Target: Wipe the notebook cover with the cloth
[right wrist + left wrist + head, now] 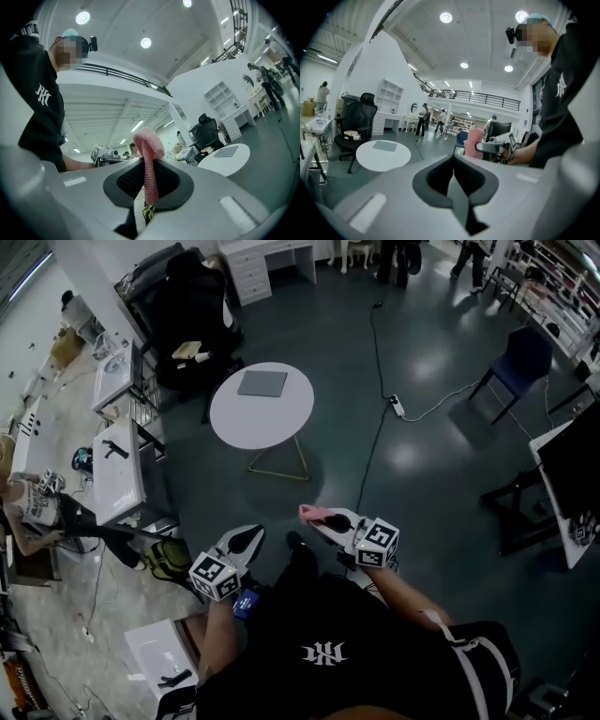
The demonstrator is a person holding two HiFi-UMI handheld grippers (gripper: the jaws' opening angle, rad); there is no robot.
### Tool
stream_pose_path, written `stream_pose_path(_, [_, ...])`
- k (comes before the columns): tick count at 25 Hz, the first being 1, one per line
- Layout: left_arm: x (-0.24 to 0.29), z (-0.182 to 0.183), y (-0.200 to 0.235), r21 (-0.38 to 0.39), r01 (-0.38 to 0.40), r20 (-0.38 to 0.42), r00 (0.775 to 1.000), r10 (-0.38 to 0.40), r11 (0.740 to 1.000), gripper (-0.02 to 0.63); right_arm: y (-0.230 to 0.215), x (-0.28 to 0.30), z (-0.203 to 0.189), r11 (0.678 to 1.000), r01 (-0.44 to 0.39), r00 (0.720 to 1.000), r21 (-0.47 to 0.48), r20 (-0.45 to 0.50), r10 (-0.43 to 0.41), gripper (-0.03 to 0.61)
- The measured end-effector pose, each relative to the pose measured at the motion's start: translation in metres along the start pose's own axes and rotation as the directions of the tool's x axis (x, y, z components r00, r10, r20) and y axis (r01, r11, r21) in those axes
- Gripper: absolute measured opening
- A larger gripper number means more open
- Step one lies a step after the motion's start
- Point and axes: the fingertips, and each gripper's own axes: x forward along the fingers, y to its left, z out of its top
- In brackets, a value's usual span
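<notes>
Grey notebook [262,383]: closed, lying flat on the round white table [234,423]. Pink knitted cloth [149,159]: pinched between the right gripper's [146,192] jaws, top end folded over.

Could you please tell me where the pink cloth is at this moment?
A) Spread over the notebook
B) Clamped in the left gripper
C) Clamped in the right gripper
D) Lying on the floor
C: the pink cloth hangs pinched between the jaws of the right gripper, while the notebook lies uncovered on the round table farther off.
</notes>
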Motion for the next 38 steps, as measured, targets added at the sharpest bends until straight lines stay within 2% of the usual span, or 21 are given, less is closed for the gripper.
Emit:
stream_pose_path(9, [0.051,0.020,0.060,-0.003,0.068,0.027,0.997,-0.068,0.998,0.004,-0.060,0.029,0.020,0.998,0.064,0.998,-0.015,-0.006,-0.064,0.032])
stream_pose_path(13, [0.075,0.040,0.110,0.008,0.071,0.028,0.997,-0.071,0.997,0.005,-0.097,0.055,0.040,0.996,0.084,0.996,-0.025,-0.011,-0.084,0.032])
stream_pose_path(18, [0.106,0.071,0.172,0.032,0.057,0.046,0.997,-0.058,0.998,0.003,-0.143,0.094,0.061,0.996,0.071,0.996,-0.054,-0.047,-0.073,0.032])
stream_pose_path(24, [0.130,0.101,0.230,0.034,0.076,0.058,0.995,-0.078,0.997,0.005,-0.190,0.140,0.089,0.994,0.091,0.995,-0.064,-0.044,-0.093,0.032])
stream_pose_path(38, [0.200,0.128,0.326,0.024,0.120,0.020,0.993,-0.120,0.992,0.005,-0.296,0.176,0.125,0.979,0.193,0.981,-0.063,-0.009,-0.194,0.032])
